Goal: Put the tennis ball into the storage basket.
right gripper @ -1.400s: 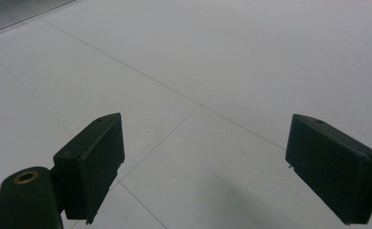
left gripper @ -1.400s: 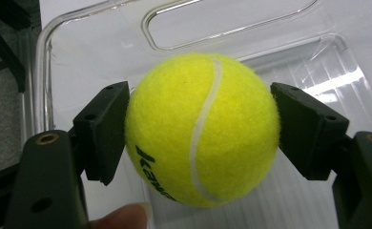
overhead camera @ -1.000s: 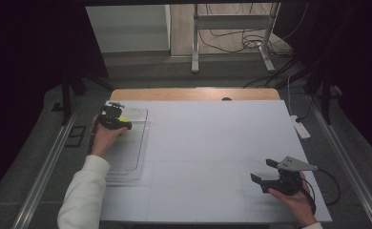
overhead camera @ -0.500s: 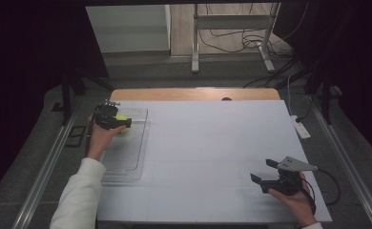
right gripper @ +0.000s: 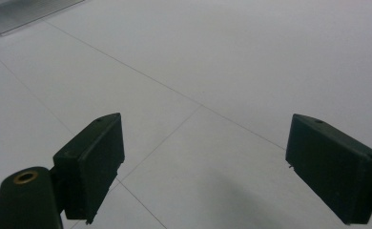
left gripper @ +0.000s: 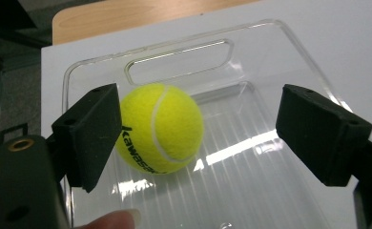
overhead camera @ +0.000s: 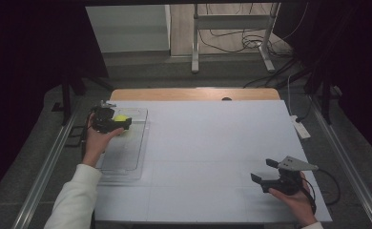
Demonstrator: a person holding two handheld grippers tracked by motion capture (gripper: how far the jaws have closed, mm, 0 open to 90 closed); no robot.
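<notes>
At the table's left edge, a clear tray point(overhead camera: 127, 160) is lying lengthwise on the white top point(overhead camera: 212, 143), its far end near the bare wooden strip point(overhead camera: 193, 94) at the back. The middle of the top is lying open from the tray across to the right gripper point(overhead camera: 263, 170), with nothing standing between them. A white power strip point(overhead camera: 301, 128) is sitting at the right edge, and floor rails are running along both sides of the table.

The tray is holding one thing: a yellow tennis ball point(left gripper: 159, 129), resting on the ribbed floor at the tray's far end, just before the handle cut-out point(left gripper: 179, 61) in its rim.

The left gripper point(left gripper: 198, 129) is hanging over that far end of the tray, jaws parted, having just been opening. The ball is sitting between them, close against the left jaw in the left gripper view and well apart from the right one, so it is not being gripped. In the high view the ball point(overhead camera: 121, 118) is showing just beyond the left gripper point(overhead camera: 122, 125).

The right gripper point(right gripper: 203, 167) is hovering low over bare white top near the front right corner, its jaws standing wide with nothing between them.
</notes>
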